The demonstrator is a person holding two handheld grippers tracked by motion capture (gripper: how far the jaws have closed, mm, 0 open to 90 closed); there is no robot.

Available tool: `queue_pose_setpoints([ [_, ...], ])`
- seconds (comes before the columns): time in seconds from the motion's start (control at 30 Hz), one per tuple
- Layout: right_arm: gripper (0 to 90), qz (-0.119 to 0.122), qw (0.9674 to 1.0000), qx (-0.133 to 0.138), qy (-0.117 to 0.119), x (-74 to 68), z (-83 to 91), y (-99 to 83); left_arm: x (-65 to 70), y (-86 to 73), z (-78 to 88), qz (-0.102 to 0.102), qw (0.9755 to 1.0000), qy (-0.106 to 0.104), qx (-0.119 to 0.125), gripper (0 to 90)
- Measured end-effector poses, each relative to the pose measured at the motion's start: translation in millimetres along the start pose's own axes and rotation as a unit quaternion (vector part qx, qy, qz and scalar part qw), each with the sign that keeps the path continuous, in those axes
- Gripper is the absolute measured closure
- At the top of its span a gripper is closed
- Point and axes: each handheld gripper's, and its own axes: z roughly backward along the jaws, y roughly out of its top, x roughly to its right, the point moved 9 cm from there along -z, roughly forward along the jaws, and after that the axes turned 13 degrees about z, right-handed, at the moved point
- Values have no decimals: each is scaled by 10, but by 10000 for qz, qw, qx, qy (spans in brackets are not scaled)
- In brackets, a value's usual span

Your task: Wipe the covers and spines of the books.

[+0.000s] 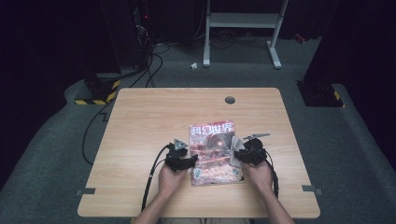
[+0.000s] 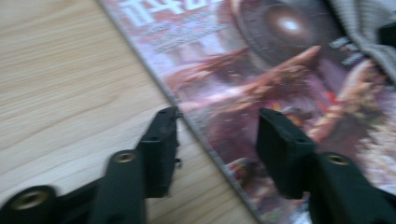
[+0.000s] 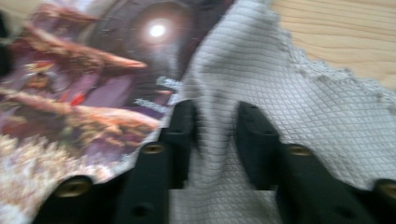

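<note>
One magazine (image 1: 212, 151), long axis running away from us, title at the far end; one grey cloth (image 3: 261, 79).
We see left gripper (image 2: 217, 140) jaws apart, straddling the magazine's edge; right gripper (image 3: 215, 140) gapped around a cloth fold, grip uncertain.

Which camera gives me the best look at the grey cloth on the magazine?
The right gripper view: the grey cloth is close, its grid weave and scalloped edge plain, a fold between the tongs. The high view shows a small pale patch at the magazine's right edge. The left gripper view catches one corner.

Desk (image 1: 140, 121) open across upper and left frame; magazine (image 1: 212, 149) and grey cloth (image 1: 235, 144) block lower centre-right.
</note>
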Motion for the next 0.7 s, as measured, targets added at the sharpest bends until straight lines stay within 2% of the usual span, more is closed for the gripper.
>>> queue_pose_setpoints([
  [0.03, 717, 41, 10000, -7, -14, -18, 3, 1, 23, -1, -7, -8, 10000, 12, -20, 542],
  [0.13, 778, 76, 10000, 2, -12, -13, 20, -13, 40, -13, 0, 65, 9999, 84, -19, 548],
  [0.23, 797, -36, 9999, -6, 103, -9, 55, -61, 116, -83, 42, 18, 9999, 133, -58, 547],
  [0.4, 804, 177, 9998, -129, 8, -84, 172, -197, 241, -252, 152, -81, 9999, 36, -97, 546],
  [0.47, 799, 235, 9995, -162, 107, -121, 214, -250, 256, -291, 180, -96, 9999, -20, -62, 545],
  [0.57, 759, 196, 9989, -245, 338, -106, 243, -259, 225, -255, 179, 4, 9999, -113, -34, 557],
  [0.63, 798, 322, 9993, -176, 122, -84, 260, -199, 170, -167, 180, 105, 9999, -35, 92, 543],
  [0.67, 820, 488, 9988, -53, -44, -87, 276, -128, 142, -125, 176, 104, 9999, 10, 106, 535],
  [0.7, 830, 606, 9981, -1, -113, -109, 289, -73, 115, -91, 171, 65, 9999, 73, 123, 534],
])
